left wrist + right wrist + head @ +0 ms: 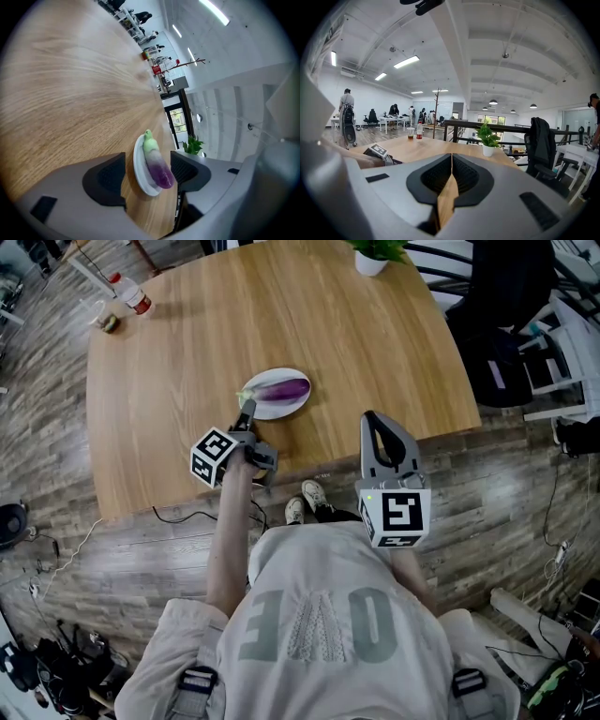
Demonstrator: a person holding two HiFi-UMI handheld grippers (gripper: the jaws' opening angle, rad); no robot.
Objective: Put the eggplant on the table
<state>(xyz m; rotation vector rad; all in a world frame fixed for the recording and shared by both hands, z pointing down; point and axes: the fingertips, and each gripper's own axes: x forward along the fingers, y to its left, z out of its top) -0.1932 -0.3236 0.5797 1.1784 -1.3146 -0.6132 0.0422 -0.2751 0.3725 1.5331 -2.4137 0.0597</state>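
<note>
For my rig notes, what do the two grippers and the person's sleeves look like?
The left gripper and right gripper are grey, with black ribbed pads inside the jaws. Each carries a white cube of black square markers; the right one's shows a small green light. The person wears a pale beige short-sleeved top with buckled shoulder straps.

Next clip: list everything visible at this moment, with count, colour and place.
table: one, light wood, centre
plate: one, white, near side of table
eggplant: one, purple with green stem, lying on the plate
potted plant: one, green in white pot, table's far edge
bottle: one, red label, far left corner
cup: one, clear, beside the bottle
office chair: one, black, right of table
left tongs: grey, open, pointing at the plate
right tongs: grey, shut, empty, near table edge
</note>
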